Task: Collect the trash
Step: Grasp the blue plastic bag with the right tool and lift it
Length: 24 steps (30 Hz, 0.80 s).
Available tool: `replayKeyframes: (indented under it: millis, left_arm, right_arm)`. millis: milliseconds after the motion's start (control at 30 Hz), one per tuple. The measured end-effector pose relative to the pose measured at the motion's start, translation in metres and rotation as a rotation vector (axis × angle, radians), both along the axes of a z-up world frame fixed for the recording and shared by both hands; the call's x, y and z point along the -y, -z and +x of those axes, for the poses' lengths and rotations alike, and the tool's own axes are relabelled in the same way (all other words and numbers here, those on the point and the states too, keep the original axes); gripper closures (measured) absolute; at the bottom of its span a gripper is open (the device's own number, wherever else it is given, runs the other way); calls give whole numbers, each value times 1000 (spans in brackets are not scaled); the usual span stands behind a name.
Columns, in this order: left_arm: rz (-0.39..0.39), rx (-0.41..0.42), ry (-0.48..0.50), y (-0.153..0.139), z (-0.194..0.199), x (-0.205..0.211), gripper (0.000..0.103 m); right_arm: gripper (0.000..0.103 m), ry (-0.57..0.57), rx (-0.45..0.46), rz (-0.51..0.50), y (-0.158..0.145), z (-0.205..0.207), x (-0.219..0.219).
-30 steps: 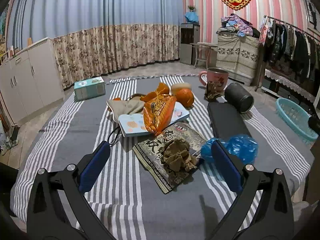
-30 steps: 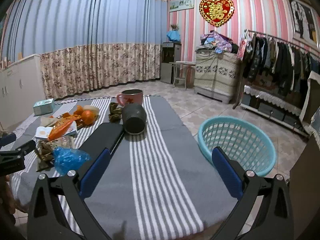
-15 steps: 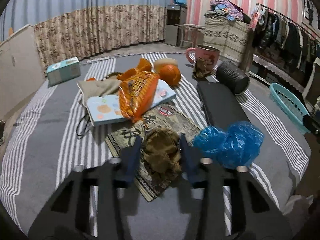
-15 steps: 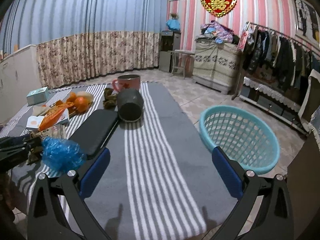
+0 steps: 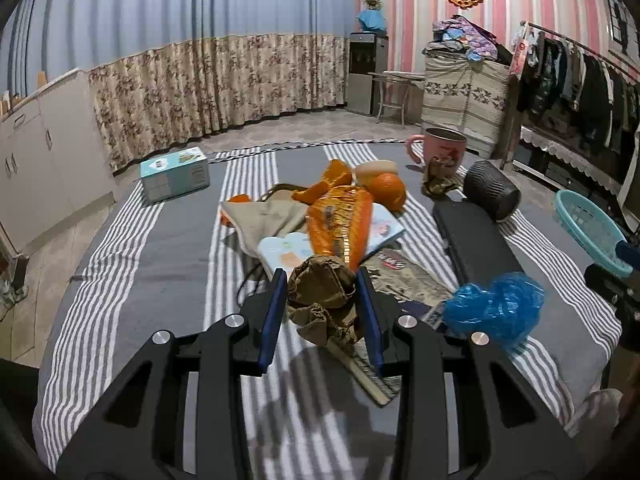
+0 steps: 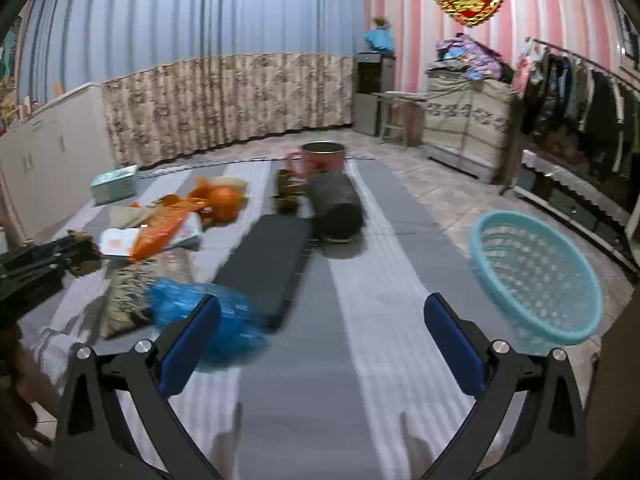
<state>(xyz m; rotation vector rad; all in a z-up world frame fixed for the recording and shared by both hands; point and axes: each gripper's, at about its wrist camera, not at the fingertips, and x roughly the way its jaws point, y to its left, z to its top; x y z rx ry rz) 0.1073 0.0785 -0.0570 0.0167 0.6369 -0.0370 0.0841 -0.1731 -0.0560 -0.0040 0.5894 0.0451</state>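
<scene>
My left gripper (image 5: 322,312) is shut on a crumpled brown paper wad (image 5: 324,300) and holds it just above a dark printed wrapper (image 5: 404,276) on the striped table. The held wad also shows at the far left of the right wrist view (image 6: 82,254). My right gripper (image 6: 320,336) is open and empty over the table's near edge. A crumpled blue plastic bag (image 6: 208,316) lies by its left finger, also in the left wrist view (image 5: 494,308). A turquoise basket (image 6: 536,276) stands off the table's right side. An orange snack bag (image 5: 338,224) lies on a booklet.
On the table are a black flat case (image 5: 474,240), a black cylinder (image 5: 490,190), a pink mug (image 5: 442,148), a second brown wad (image 5: 438,180), an orange (image 5: 386,190) with peel, a beige cloth (image 5: 264,216) and a tissue box (image 5: 174,174). A clothes rack stands at right.
My left gripper closed on the brown paper wad and lifted it off the printed wrapper. My right gripper swung left toward the blue bag, staying open.
</scene>
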Motion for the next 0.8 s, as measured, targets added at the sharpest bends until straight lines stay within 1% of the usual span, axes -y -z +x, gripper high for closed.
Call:
replayKeyframes:
  millis: [167,300,367,400,433,467,533,633,700,800]
  left_arm:
    - [0,5,-10,-1,2,-12,69]
    - [-3,0,-17,2,4,-17,69]
    - [-5,-1,-21,2,5,-19,69]
    - [-8,-2,-22,2,5,-19,69]
    - [-10,-3,-24,2,6,-20,69]
    - [-13,-4,-25,1,6,-21,69]
    - [-13,-2,-30,0,6,-20,69]
    - [-19,2,-29,-2,6,-16,69]
    - [-14,5,-28,-5,8,-12,69]
    - [-8,11,-20,-10,9,-3,69]
  right_arm:
    - [4,-47,-31,-46,9,11,-44]
    - [5,-60,-92,-70,23,26,-57]
    - [18,-66,-119,-81,30,31,-59]
    - [31,-72,-132,-83,34,32,-60]
    - [40,-93,-148,-64,38,33,-60]
    - [45,-110,-152,-46,39,32,-60]
    - [70,-146,-142,-16,38,29,-59]
    - [82,-180,-113,23,29,22,-53]
    - [85,-185,-106,57,20,21,-41]
    - [86,-181,-85,80,3,22,-19]
